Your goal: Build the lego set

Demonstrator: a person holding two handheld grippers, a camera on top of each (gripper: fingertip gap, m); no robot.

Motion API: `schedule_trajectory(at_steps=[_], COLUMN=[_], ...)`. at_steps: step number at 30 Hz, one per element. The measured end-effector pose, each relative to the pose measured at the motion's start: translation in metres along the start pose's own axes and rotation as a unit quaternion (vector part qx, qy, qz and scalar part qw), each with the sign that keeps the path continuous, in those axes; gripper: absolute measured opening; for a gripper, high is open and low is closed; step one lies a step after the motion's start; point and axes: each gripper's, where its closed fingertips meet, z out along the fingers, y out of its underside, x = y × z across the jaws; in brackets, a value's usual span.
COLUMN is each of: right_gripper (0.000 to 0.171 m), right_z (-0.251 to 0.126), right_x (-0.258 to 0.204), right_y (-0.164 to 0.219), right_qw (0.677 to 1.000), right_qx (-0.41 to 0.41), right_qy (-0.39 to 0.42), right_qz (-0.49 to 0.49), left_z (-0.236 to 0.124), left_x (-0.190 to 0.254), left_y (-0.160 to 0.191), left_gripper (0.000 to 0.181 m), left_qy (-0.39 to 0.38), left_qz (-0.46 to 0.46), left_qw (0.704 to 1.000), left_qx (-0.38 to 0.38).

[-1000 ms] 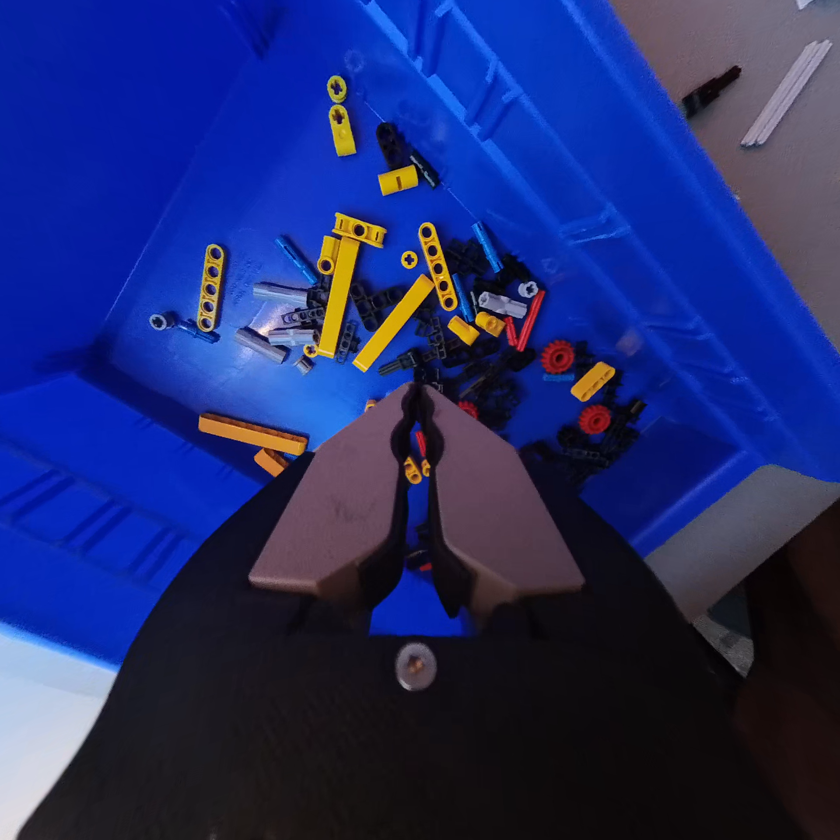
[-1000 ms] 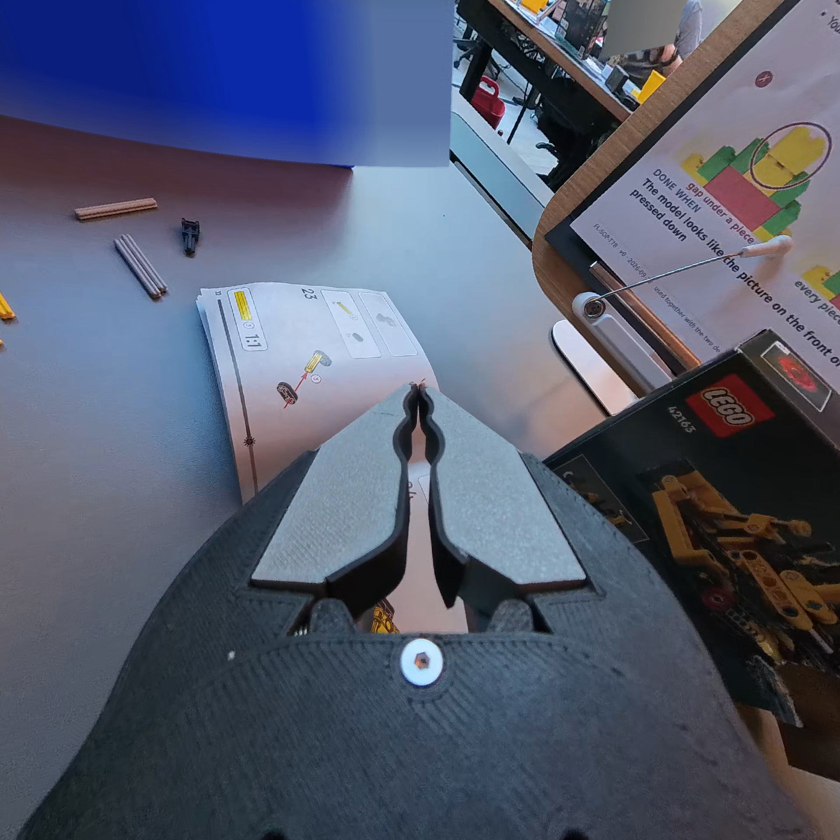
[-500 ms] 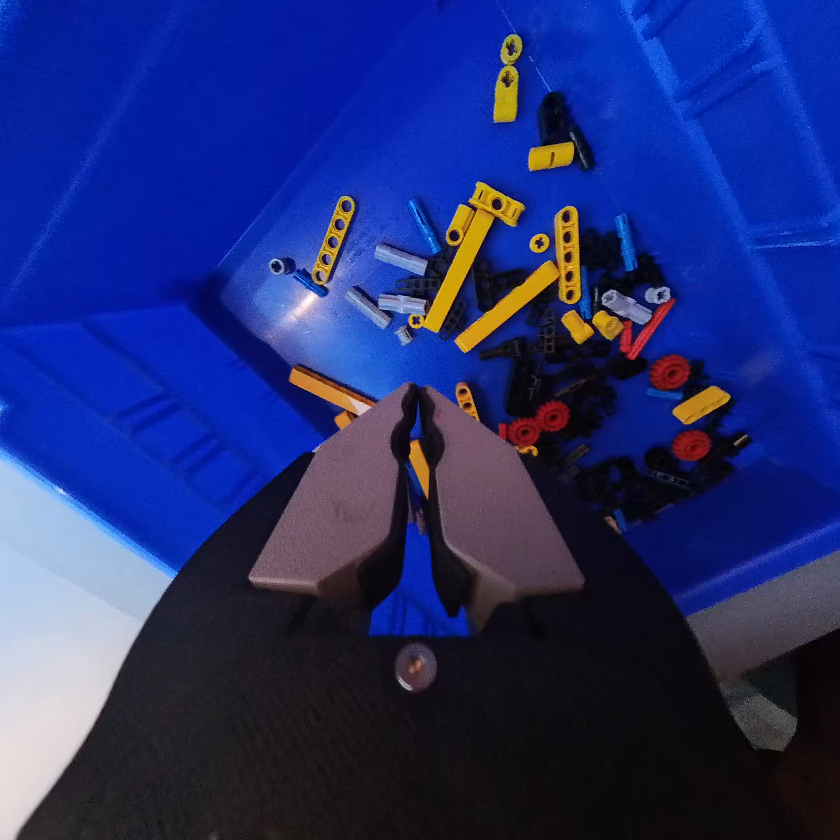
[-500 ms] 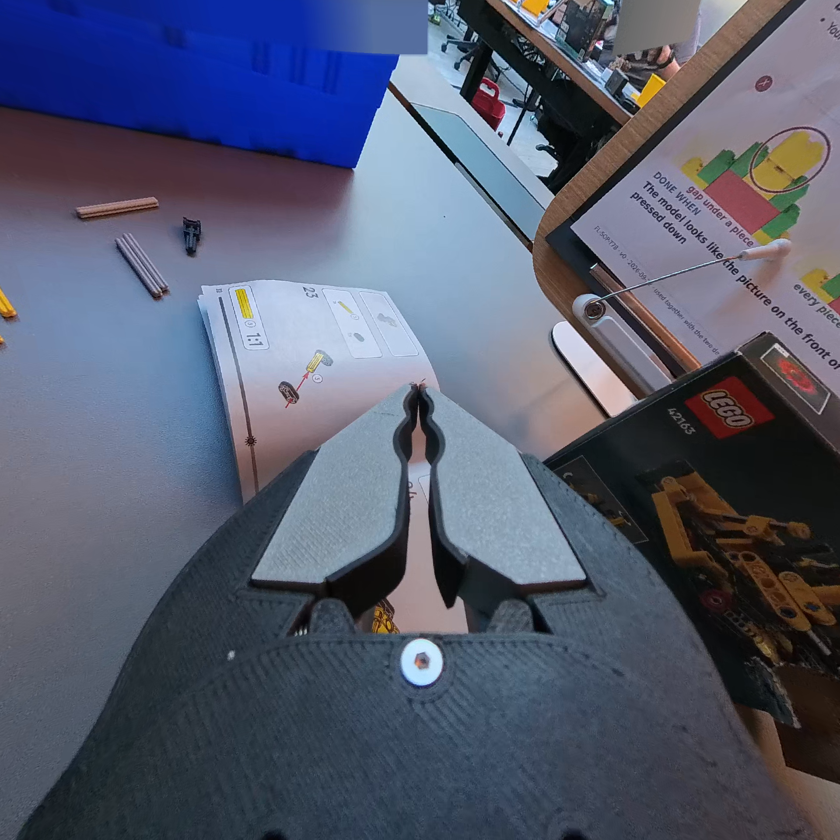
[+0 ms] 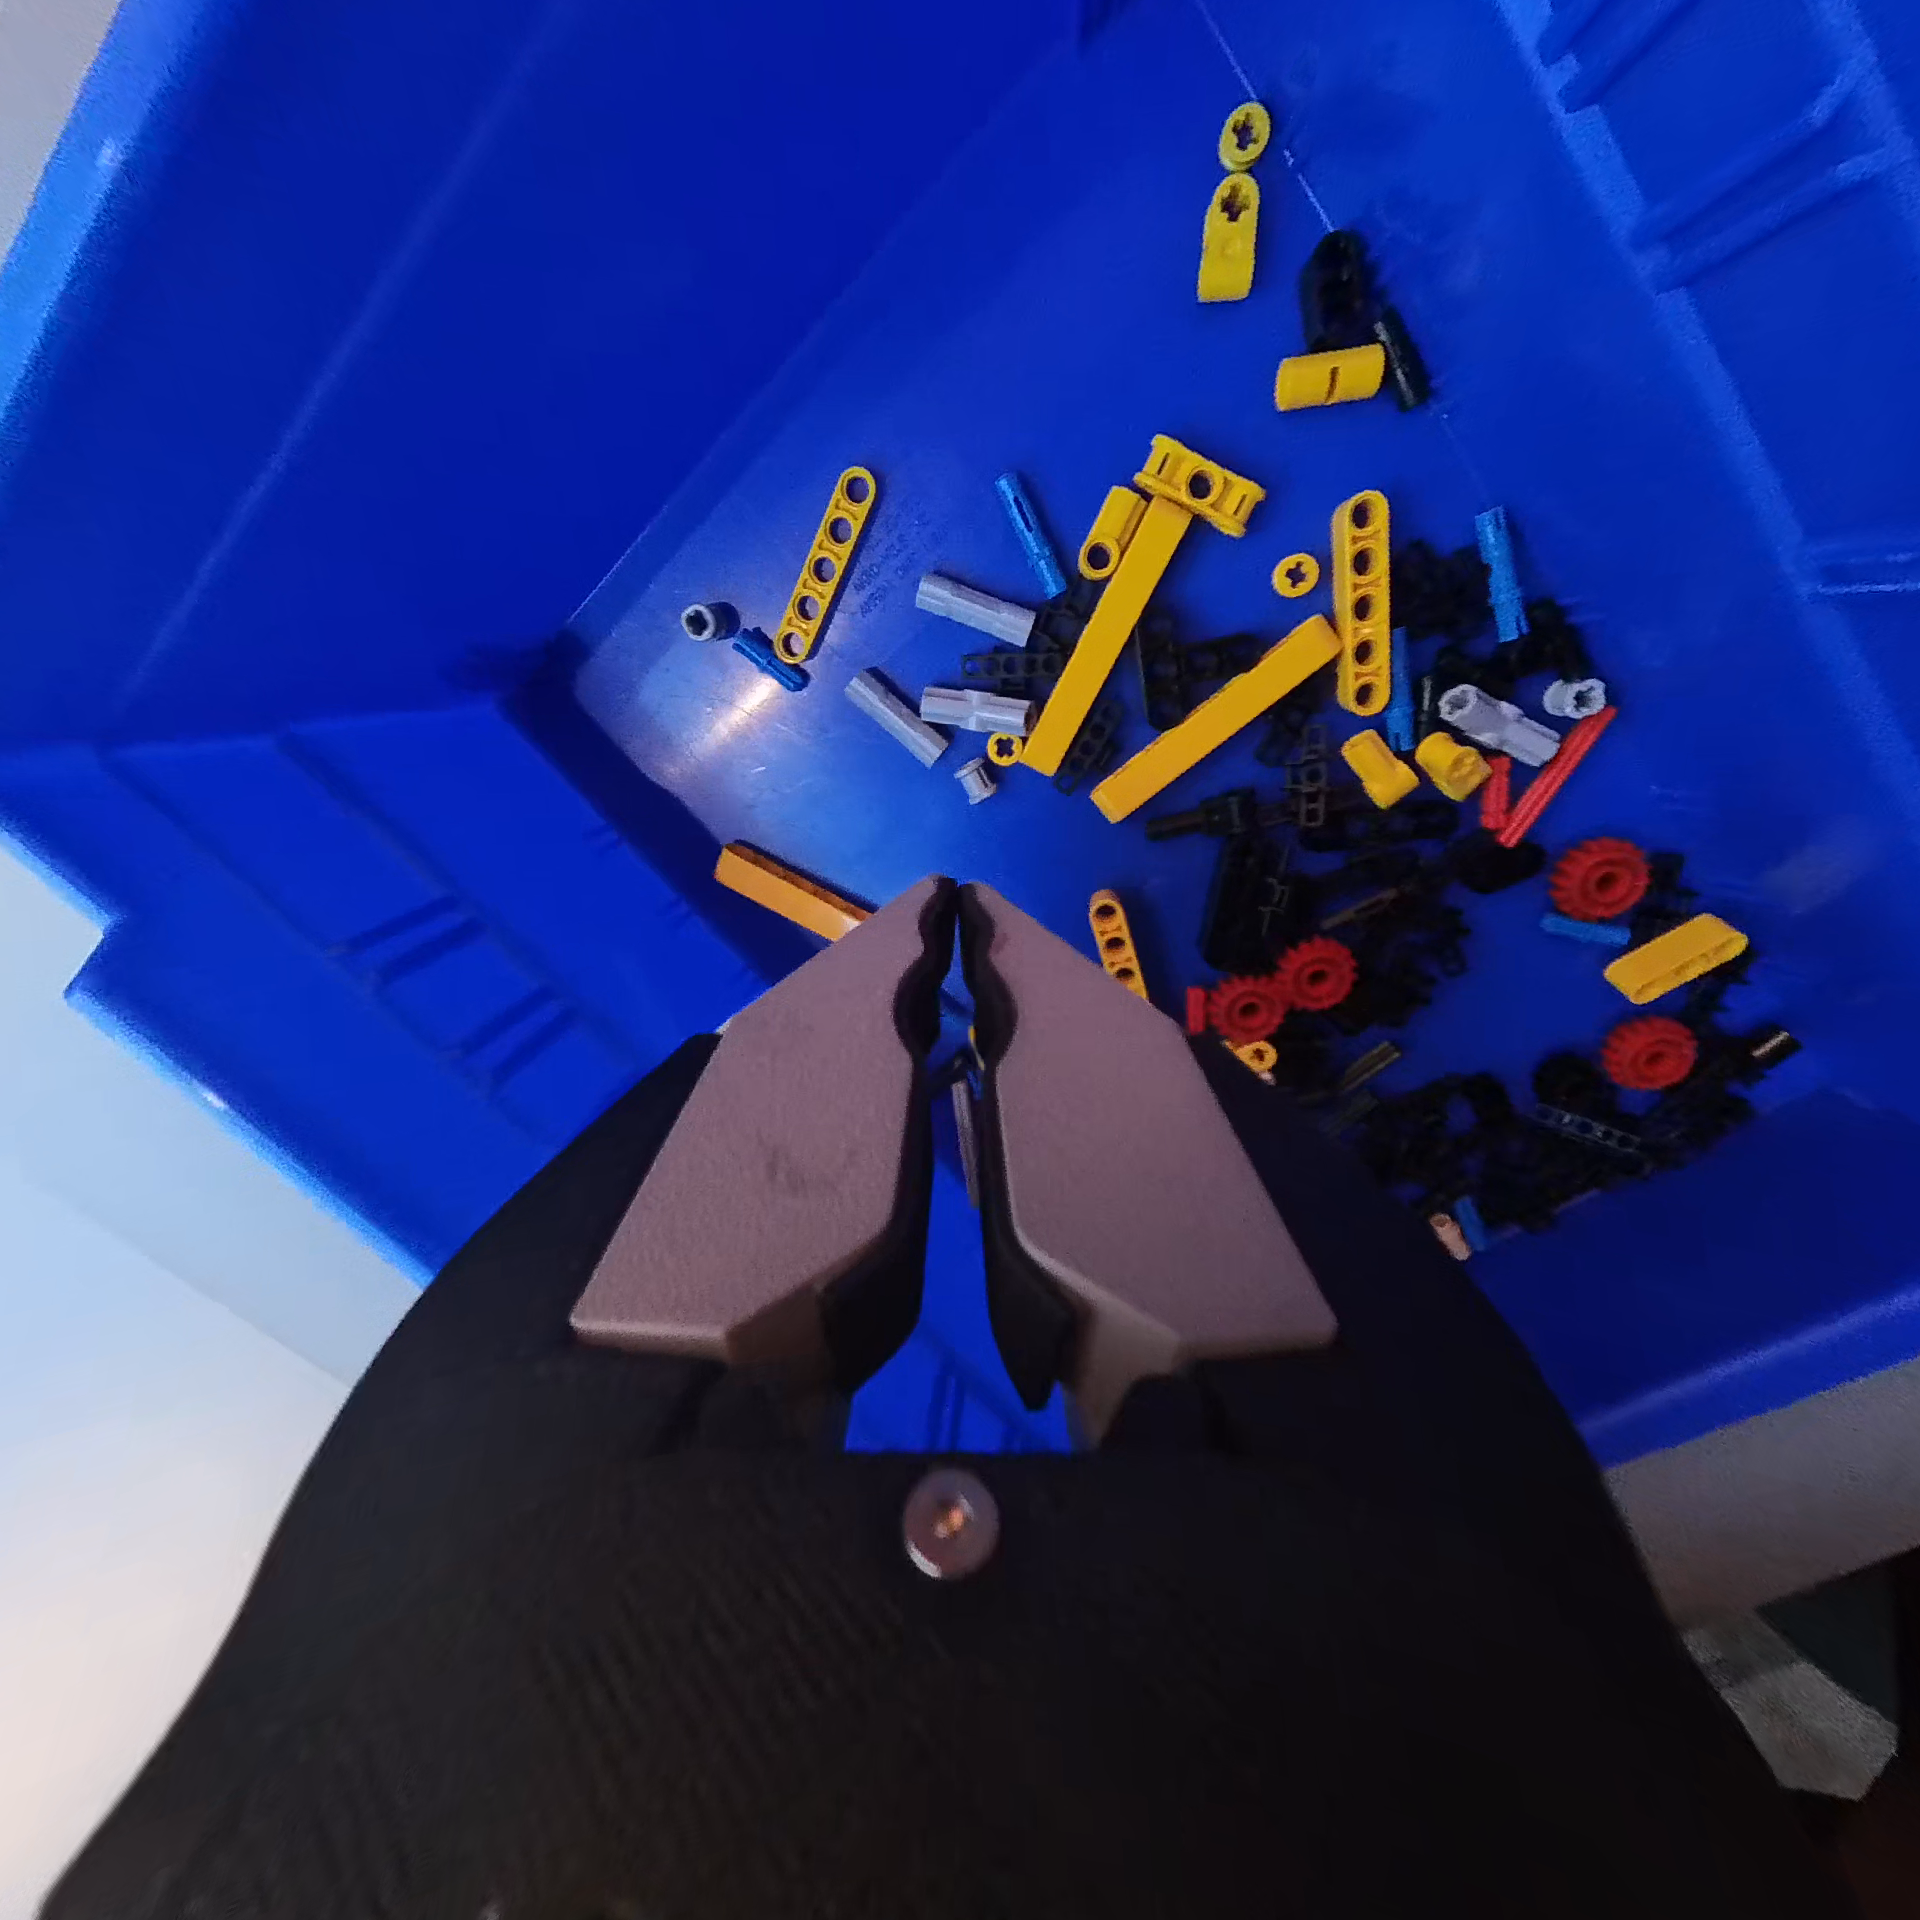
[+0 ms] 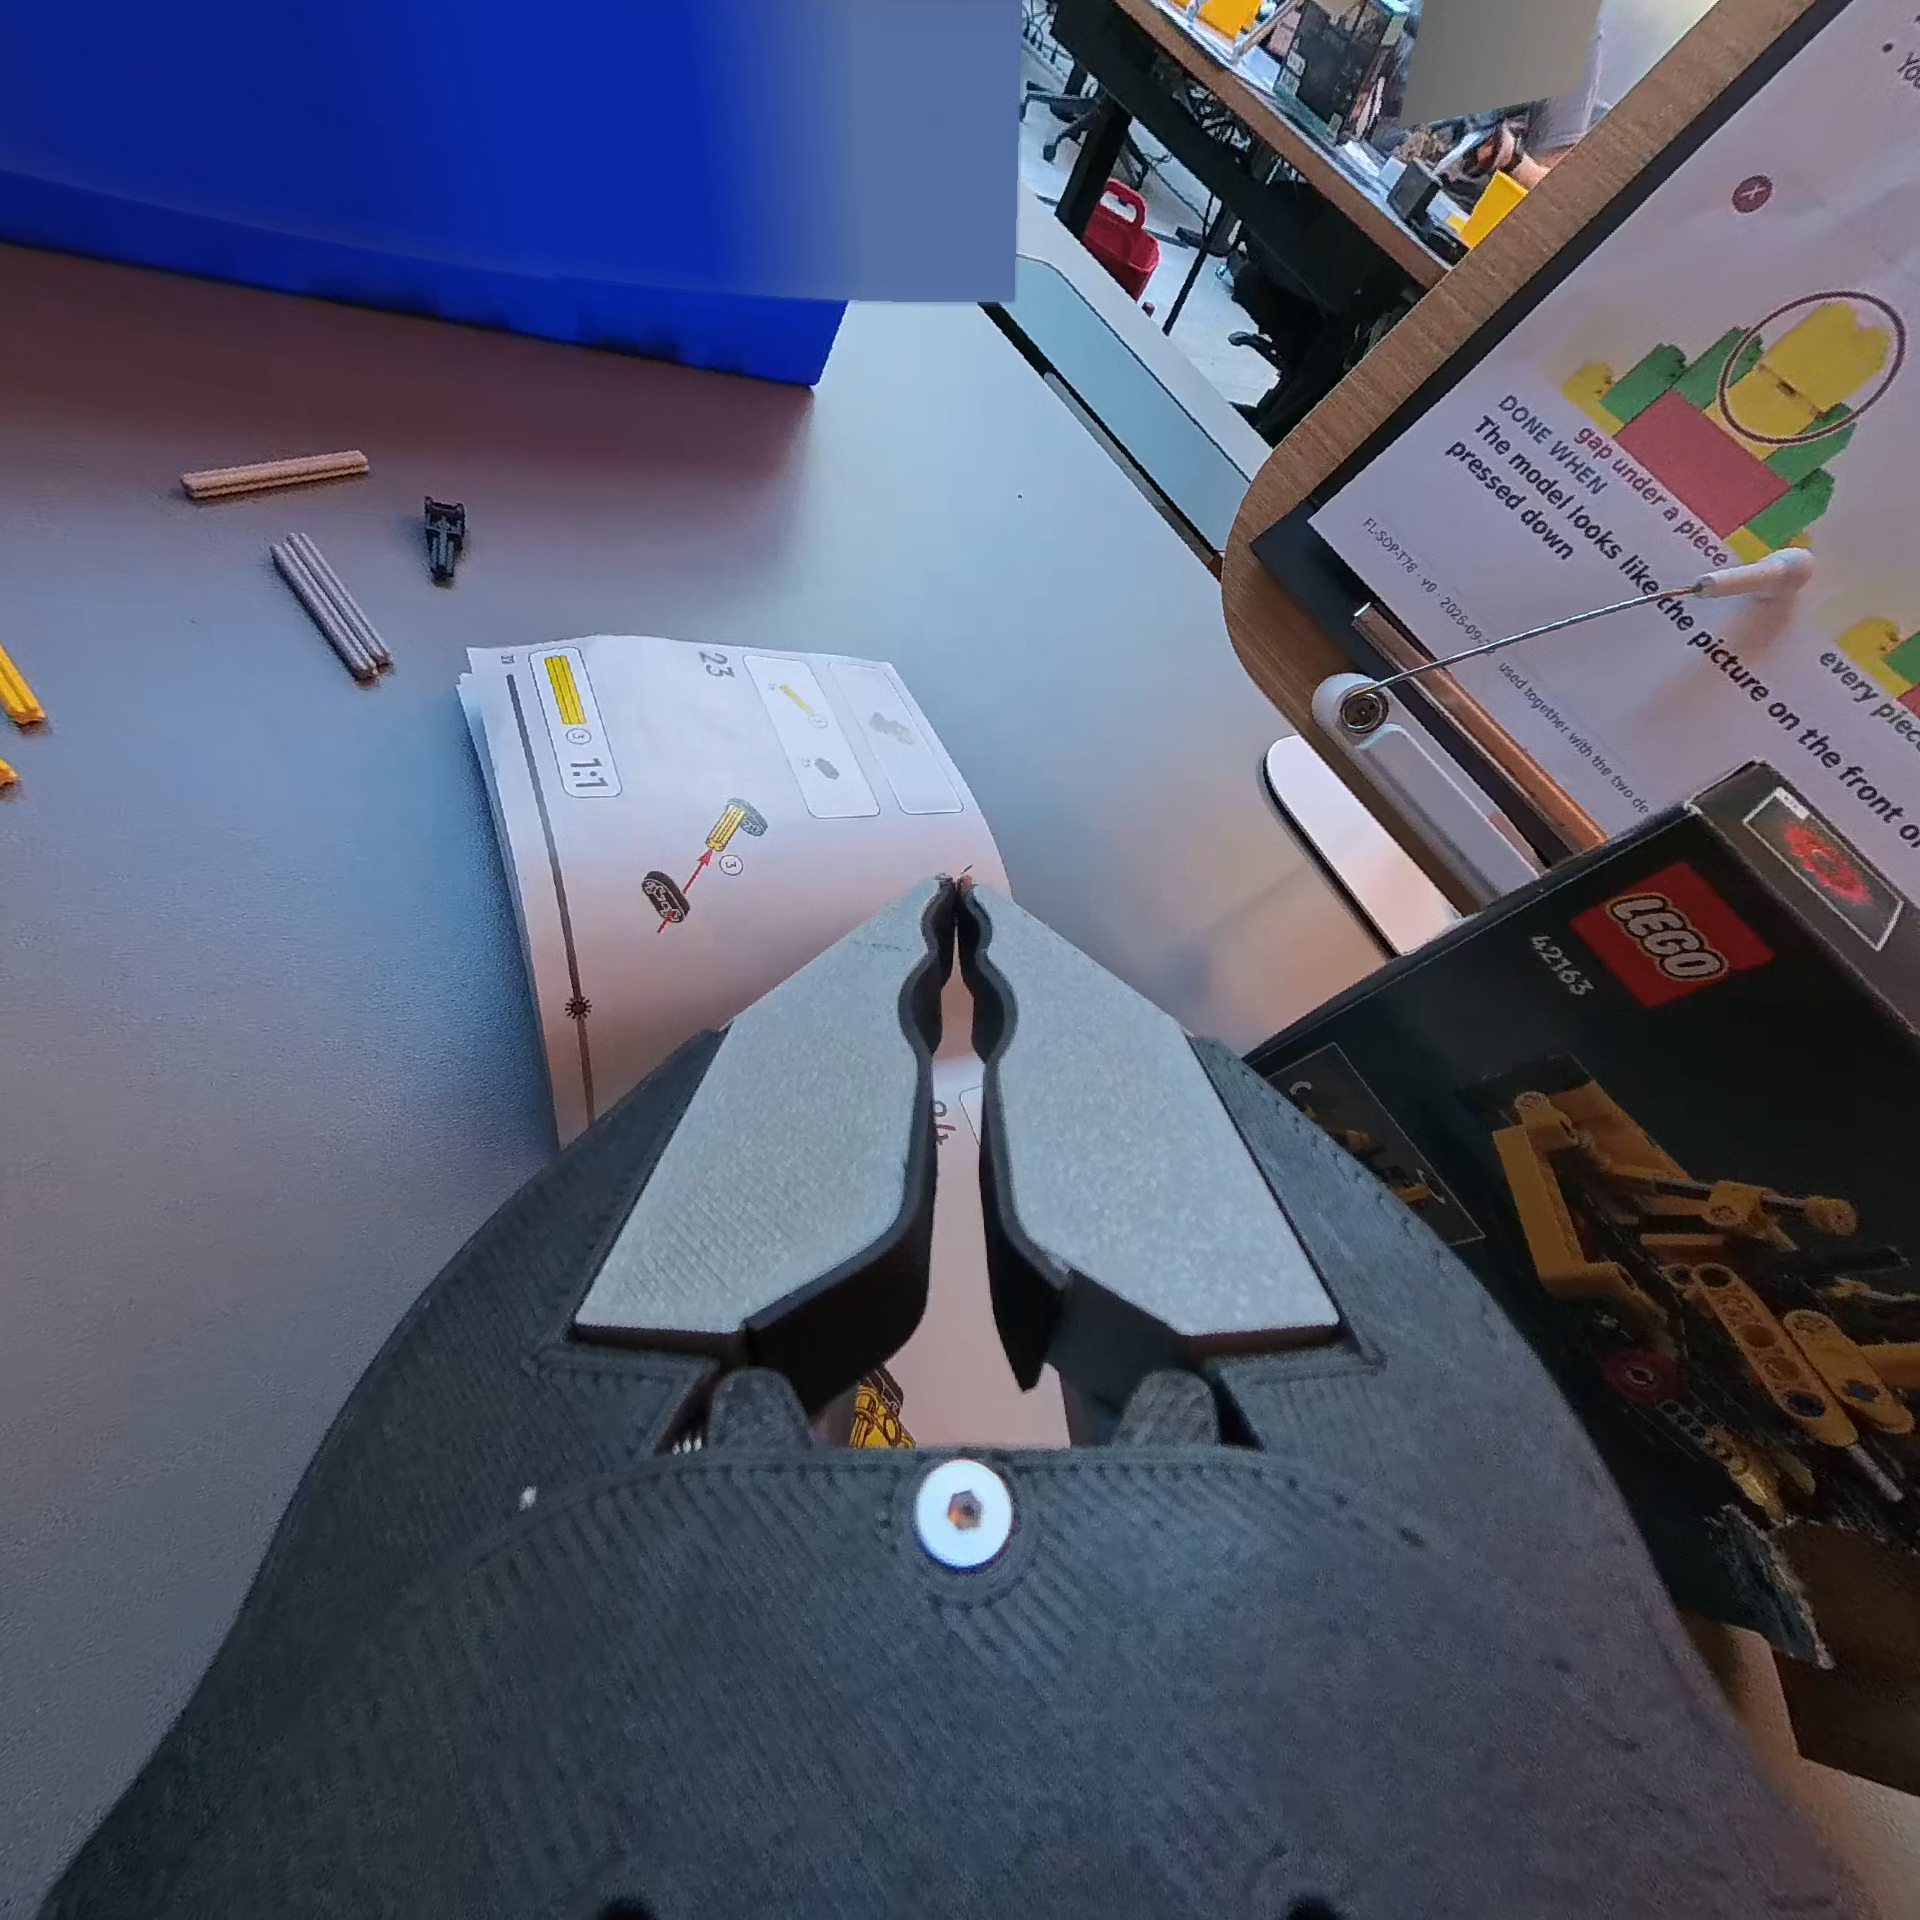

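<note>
Left wrist view looks down into the blue bin [image 5: 364, 436], where the left gripper [image 5: 956, 896] hovers with its fingertips pressed together and nothing between them. Loose lego pieces [image 5: 1288, 727] lie scattered over the bin floor, mostly to the right of the tips and farther off: yellow beams, grey connectors, blue pins, red gears [image 5: 1280, 989] and a heap of black bits. Two long yellow beams [image 5: 1214, 719] lie side by side, their long axes slanting from near-left to far-right. An orange beam [image 5: 790, 883] just left of the tips runs across, partly hidden behind the finger.

Right wrist view shows the right gripper [image 6: 956, 896] also closed and empty, poised over the open instruction booklet [image 6: 665, 790] on the grey table [image 6: 208, 1039]. Far left of it lie a few pulled-out parts: grey axles [image 6: 330, 605] pointing away to the far left, a tan axle [image 6: 274, 474] lying crosswise, and a small black pin [image 6: 443, 536]. The set's box [image 6: 1621, 1143] sits to the right.

No assembled model appears in either view, so I judge the build barely started: nearly all parts remain unsorted in the bin, and the picking and joining is still ahead.
</note>
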Motion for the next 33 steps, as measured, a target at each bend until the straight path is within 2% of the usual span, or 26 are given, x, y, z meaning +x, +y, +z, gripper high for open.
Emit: schedule_trajectory(at_steps=[28, 33], right_gripper=[0.0, 0.0], right_z=[0.0, 0.001], right_x=[-0.001, -0.001], right_y=[0.0, 0.0], right_qw=[1.0, 1.0], right_qx=[-0.001, -0.001], right_qy=[-0.001, -0.001], right_qz=[-0.001, -0.001], left_z=[0.007, 0.007], left_x=[0.006, 0.018], left_y=[0.004, 0.002], left_gripper=[0.0, 0.0], left_qy=[0.013, 0.041], left_qz=[0.007, 0.015], left_qw=[1.0, 0.999], left_qx=[-0.017, -0.012])
